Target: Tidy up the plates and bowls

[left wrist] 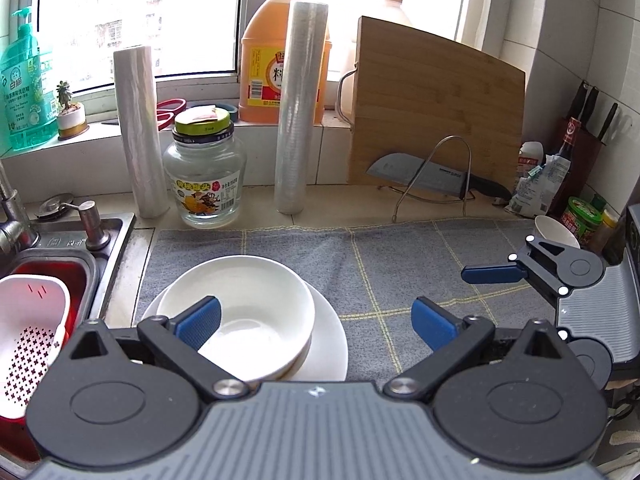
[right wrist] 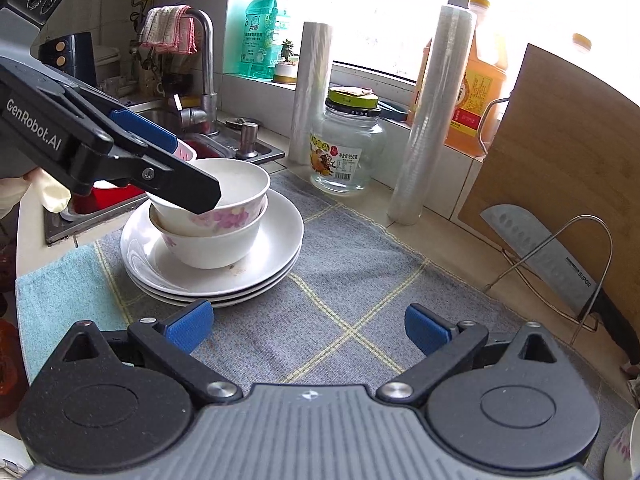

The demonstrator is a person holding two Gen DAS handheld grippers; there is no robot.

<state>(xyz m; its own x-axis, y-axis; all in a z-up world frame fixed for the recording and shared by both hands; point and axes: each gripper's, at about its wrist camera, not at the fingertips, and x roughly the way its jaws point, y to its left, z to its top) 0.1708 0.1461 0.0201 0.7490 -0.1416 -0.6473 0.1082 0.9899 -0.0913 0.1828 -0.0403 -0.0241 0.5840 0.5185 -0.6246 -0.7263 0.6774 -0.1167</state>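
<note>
2 nested bowls (right wrist: 208, 216) sit on a stack of plates (right wrist: 216, 272) on the grey cloth (right wrist: 352, 280) beside the sink (right wrist: 224, 148). The left gripper (left wrist: 316, 316) hovers spread over them, the right gripper (right wrist: 308, 326) released nearby. Withdraw straight up, avoiding the rim. Another bowl (right wrist: 628, 452), cut off, probably comes next.

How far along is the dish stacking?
Done: two bowls nested on the stacked plates. In hand: nothing; the left gripper hovers open over the stack, and the right gripper is open too. Left: one bowl by the condiments.
</note>
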